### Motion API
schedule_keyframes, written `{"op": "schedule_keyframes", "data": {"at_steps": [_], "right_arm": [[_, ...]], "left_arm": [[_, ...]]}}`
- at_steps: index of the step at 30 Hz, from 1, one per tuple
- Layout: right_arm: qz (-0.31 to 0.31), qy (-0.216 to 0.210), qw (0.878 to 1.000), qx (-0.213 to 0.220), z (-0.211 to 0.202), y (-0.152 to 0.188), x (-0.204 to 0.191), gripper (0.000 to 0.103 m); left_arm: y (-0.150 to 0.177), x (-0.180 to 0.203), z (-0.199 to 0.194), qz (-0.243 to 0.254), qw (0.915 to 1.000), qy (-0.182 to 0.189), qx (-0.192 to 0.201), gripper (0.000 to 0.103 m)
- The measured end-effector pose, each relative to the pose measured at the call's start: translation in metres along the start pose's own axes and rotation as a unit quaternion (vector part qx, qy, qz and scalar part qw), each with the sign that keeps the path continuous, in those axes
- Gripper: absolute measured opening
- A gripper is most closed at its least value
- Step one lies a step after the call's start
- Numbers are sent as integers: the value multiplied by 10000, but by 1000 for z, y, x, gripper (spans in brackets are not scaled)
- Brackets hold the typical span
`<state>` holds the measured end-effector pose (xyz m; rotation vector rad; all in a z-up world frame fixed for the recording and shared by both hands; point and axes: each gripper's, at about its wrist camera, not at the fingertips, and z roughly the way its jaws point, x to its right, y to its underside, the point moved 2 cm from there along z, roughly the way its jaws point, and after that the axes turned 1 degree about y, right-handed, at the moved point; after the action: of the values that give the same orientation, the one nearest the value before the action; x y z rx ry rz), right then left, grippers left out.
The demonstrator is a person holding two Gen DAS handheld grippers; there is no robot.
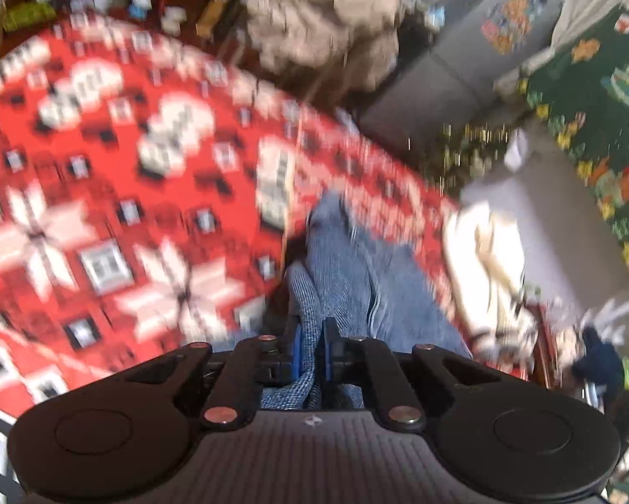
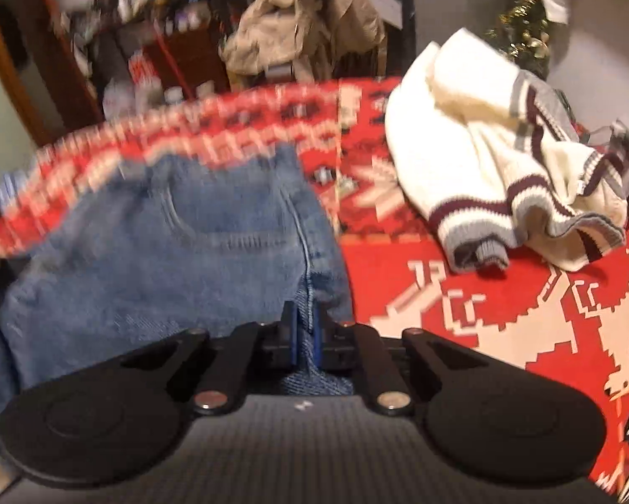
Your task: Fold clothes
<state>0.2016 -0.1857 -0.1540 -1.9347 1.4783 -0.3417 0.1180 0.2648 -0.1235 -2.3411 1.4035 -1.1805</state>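
Observation:
Blue denim jeans (image 2: 167, 252) hang spread in front of the right wrist view, over a red patterned cloth (image 2: 503, 315) that covers the table. My right gripper (image 2: 305, 336) is shut on a seam edge of the jeans. In the left wrist view the same jeans (image 1: 356, 269) run away from my left gripper (image 1: 311, 348), which is shut on a bunched fold of the denim. A cream knit sweater (image 2: 482, 159) with maroon and grey stripes lies crumpled at the back right of the cloth. It shows again as a blurred cream sweater (image 1: 486, 269) at the right.
A beige jacket (image 2: 306, 29) hangs over a chair behind the table. Cluttered dark shelves (image 2: 155, 33) stand at the back left. A grey sofa (image 1: 461, 75) and a green patterned rug (image 1: 600, 117) lie beyond the table edge. Tinsel (image 2: 524, 21) hangs at the back right.

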Motion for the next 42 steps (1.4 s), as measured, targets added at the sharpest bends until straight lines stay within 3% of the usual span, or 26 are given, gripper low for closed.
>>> {"op": "schedule_keyframes", "data": {"at_steps": [3,6,9,11,15,22,24,27,34,36,38,42], "right_arm": [[1,-154,9989,444,-26,-27,-12,7],[-163,-263,9956,888,-52,-59,-32,7],[-348,-251,9917,1214,-67,-84,-50,7],[-349,-221,9918,1210,-66,-88,-53,7],[-199,10,9956,916,-55,-69,-40,7],[502,532,9959,539,-46,-11,36,7],[710,678,9942,445,-44,5,58,7],[869,681,9936,253,-40,20,77,8],[1012,394,9923,602,-55,16,76,25],[897,315,9935,621,-58,10,72,28],[786,255,9948,587,-55,4,70,31],[659,150,9967,457,-44,-9,67,39]], "left_arm": [[-30,7,-31,126,9980,-219,578,7],[-57,17,-67,345,9903,-571,1215,0],[-70,29,-98,550,9853,-452,1552,0],[-66,33,-102,717,9848,-453,1519,0],[-43,15,-83,651,9919,-394,1021,2],[-1,-32,-32,135,9987,-486,72,11],[6,-37,-24,149,9980,-621,-47,28],[7,-43,-12,123,9977,-633,-228,38],[-5,-32,22,736,9946,-664,-296,48],[-8,-23,36,1023,9919,-568,-489,52],[-10,-16,52,1279,9867,-709,-716,52],[-7,-11,72,1364,9820,-680,-1114,52]]}}
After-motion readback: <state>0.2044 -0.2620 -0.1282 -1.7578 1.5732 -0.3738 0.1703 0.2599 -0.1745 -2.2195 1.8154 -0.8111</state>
